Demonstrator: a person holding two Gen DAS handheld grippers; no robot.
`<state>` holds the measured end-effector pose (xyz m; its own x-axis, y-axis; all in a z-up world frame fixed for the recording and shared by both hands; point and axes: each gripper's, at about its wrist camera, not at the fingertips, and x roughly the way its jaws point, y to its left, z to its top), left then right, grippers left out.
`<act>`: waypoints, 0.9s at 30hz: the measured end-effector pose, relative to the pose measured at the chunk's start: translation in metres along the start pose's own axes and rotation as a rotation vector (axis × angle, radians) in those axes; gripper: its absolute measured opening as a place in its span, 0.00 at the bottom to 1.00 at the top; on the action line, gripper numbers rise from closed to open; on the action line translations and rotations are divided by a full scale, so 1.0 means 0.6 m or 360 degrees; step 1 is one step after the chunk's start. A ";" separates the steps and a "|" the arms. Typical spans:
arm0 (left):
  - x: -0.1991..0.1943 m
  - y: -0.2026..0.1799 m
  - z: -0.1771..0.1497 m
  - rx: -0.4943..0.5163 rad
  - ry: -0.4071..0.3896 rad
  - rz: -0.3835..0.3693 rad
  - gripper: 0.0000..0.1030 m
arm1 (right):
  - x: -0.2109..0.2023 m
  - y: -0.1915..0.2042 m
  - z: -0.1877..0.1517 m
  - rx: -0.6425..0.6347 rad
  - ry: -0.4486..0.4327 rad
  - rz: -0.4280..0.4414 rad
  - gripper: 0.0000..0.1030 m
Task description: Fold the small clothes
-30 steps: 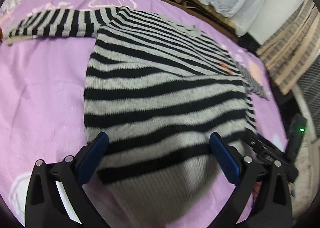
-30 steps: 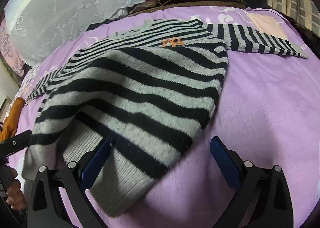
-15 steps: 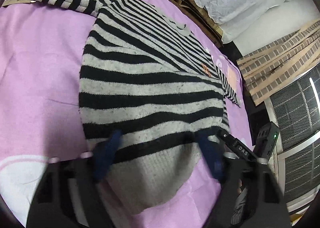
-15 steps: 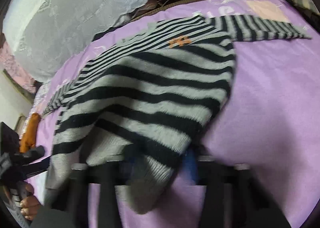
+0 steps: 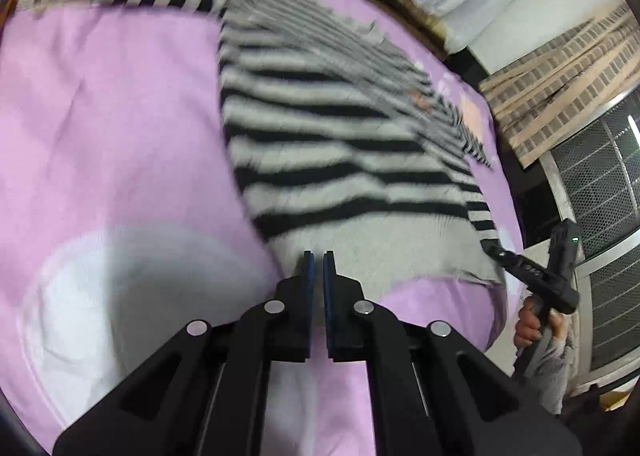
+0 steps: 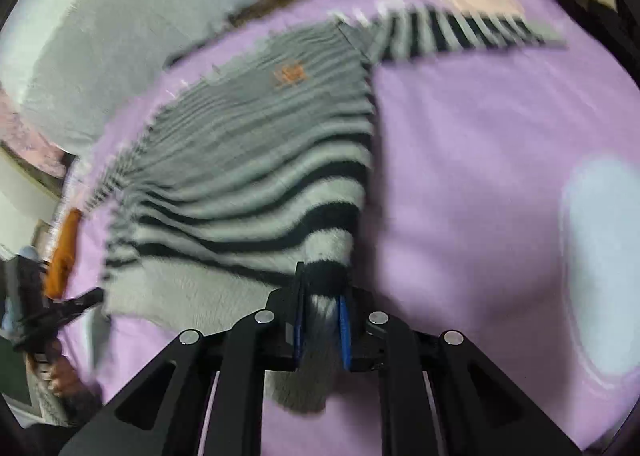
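A black and grey striped sweater [image 5: 340, 144] lies spread on a purple sheet [image 5: 112, 128], sleeves out to both sides. My left gripper [image 5: 319, 256] is shut at the left corner of the grey ribbed hem; the cloth between its pads is barely visible. In the right wrist view the sweater [image 6: 248, 160] shows an orange logo near the collar. My right gripper [image 6: 322, 296] is shut on the bunched right hem corner. The right gripper also shows in the left wrist view [image 5: 520, 264], at the hem's right corner.
White lace bedding [image 6: 120, 16] lies beyond the collar. A white print [image 5: 100, 296] marks the sheet near me. An orange object [image 6: 62, 252] lies at the left edge. A window grille [image 5: 600, 196] stands to the right.
Both grippers were open above the hem a second ago. They came down and closed on the two hem corners. The views are now blurred with motion.
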<state>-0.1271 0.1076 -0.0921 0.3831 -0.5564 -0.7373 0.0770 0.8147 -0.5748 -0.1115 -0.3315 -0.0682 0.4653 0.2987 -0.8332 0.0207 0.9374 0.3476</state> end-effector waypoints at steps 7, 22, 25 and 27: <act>0.005 -0.001 0.018 -0.0132 -0.0033 -0.0211 0.46 | -0.004 0.045 -0.002 -0.0192 -0.0055 -0.0072 0.53; 0.007 0.022 0.022 -0.0218 -0.0028 -0.0182 0.32 | 0.018 0.032 0.013 -0.0060 -0.0091 0.0042 0.43; 0.026 0.011 0.021 -0.0204 -0.0012 -0.0174 0.38 | 0.021 0.031 0.013 -0.0052 -0.0097 0.0047 0.44; 0.035 0.000 0.024 -0.0183 -0.0005 -0.0152 0.43 | 0.020 0.030 0.014 -0.0041 -0.0096 0.0055 0.43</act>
<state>-0.1058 0.0982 -0.1026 0.3819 -0.6297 -0.6764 0.0076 0.7340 -0.6791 -0.0978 -0.3126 -0.0684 0.5177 0.3205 -0.7932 -0.0188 0.9312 0.3640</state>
